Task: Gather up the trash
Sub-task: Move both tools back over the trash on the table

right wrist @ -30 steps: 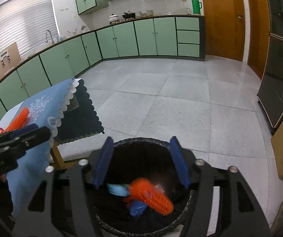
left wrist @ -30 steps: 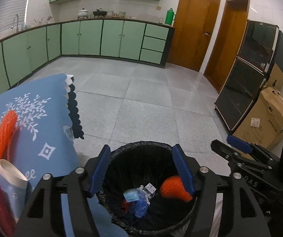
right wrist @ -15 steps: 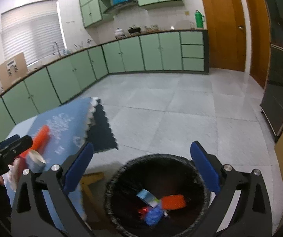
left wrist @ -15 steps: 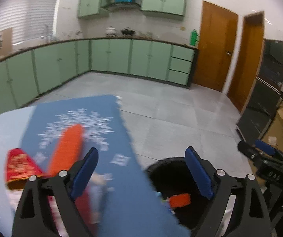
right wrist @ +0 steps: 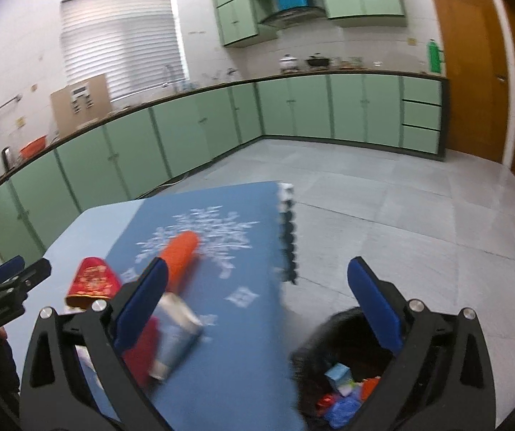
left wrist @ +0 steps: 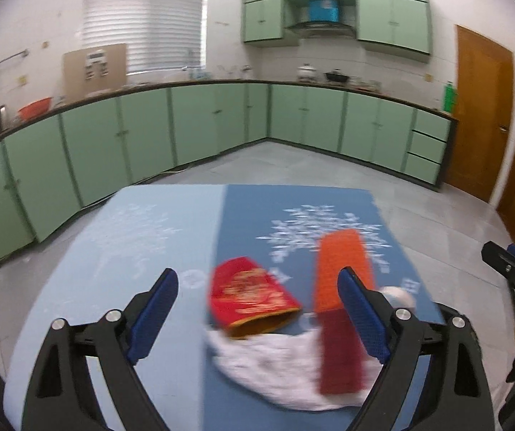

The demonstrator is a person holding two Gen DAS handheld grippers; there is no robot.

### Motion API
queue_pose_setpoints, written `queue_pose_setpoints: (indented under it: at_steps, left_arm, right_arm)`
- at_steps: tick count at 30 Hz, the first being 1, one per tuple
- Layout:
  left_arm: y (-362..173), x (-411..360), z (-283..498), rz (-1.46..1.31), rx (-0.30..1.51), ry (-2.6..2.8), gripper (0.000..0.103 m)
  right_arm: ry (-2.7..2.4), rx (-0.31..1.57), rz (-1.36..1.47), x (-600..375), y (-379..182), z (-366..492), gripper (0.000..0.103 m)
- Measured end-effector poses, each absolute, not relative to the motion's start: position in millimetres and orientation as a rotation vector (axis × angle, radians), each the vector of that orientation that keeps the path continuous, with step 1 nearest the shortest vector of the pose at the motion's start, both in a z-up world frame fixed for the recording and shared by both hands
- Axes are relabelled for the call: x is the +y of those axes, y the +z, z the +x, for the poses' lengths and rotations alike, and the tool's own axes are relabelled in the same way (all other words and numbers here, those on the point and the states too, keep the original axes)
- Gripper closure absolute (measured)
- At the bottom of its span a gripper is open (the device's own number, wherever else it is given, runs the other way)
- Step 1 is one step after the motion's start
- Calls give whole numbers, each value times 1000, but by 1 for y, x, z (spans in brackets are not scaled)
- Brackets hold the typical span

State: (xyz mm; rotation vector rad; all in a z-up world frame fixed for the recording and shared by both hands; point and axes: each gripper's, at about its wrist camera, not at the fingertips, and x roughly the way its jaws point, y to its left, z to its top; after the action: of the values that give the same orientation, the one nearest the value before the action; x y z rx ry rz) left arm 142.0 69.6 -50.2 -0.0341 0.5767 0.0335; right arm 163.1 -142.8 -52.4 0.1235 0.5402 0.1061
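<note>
Lying between the wide-open, empty left gripper (left wrist: 257, 300) fingers: red packet (left wrist: 252, 296) (blurred).

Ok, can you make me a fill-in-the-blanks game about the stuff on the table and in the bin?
1. Both pairs of tongs, left tongs and right tongs, are ____ and hold nothing.
2. The orange mesh tube lies on a ____ tablecloth.
3. The bin is lined with a ____ bag.
4. The red packet lies partly on a ____ tissue.

Missing words: open; blue; black; white
</note>
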Motion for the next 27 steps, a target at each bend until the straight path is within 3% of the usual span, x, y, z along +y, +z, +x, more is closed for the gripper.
queue_pose_setpoints:
  at_steps: [19, 27]
  left_arm:
    - [-80, 146, 163, -79, 646, 133, 22]
    - [-89, 155, 169, -90, 668, 133, 23]
  right_arm:
    - [201, 636, 17, -24, -79, 217, 7]
    - [192, 710, -10, -11, -97, 232, 22]
